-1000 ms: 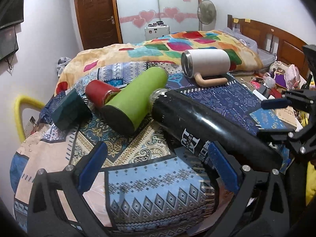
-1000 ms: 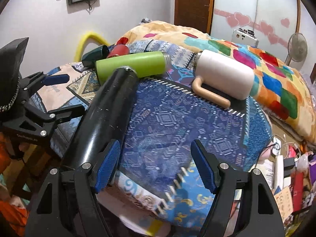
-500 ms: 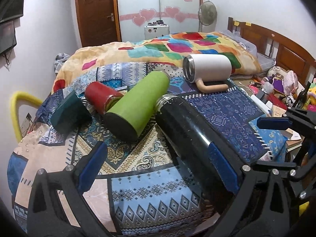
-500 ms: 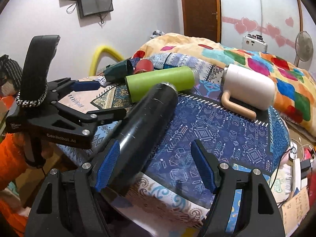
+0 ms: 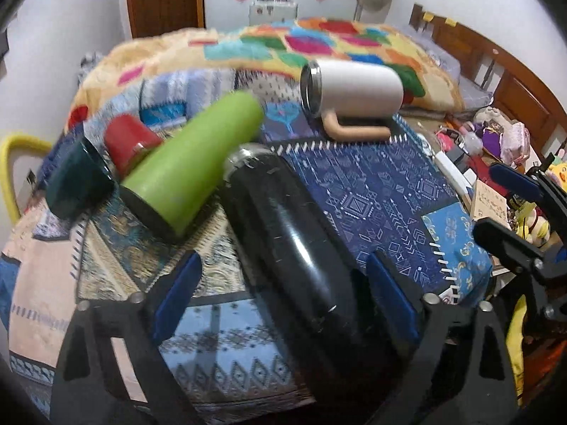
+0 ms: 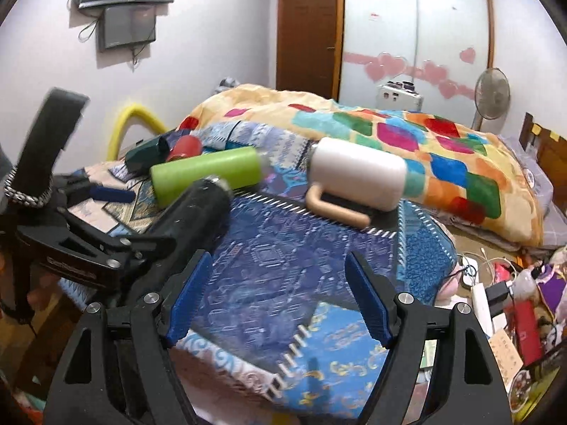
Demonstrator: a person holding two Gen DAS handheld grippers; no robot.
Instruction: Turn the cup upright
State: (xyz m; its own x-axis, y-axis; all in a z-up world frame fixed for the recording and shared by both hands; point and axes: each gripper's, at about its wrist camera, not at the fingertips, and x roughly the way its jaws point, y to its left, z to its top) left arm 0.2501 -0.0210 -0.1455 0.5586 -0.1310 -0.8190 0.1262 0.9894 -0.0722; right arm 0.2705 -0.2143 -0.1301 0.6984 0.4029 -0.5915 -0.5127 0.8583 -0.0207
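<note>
A long black bottle lies on its side on the patterned cloth. My left gripper is open, and the bottle's near end lies between its blue pads. The bottle also shows in the right wrist view, with the left gripper around it. My right gripper is open and empty, to the right of the bottle over the blue cloth. A green bottle, a red cup, a dark green cup and a white mug with a tan handle all lie on their sides.
A colourful quilt lies behind the cups. Clutter fills the floor at the right, past the cloth's edge. A yellow tube stands at the left. A fan and a door are at the back.
My left gripper has moved forward and right, so the black bottle now lies between its pads. My right gripper has risen and pulled away to the right of the bottle.
</note>
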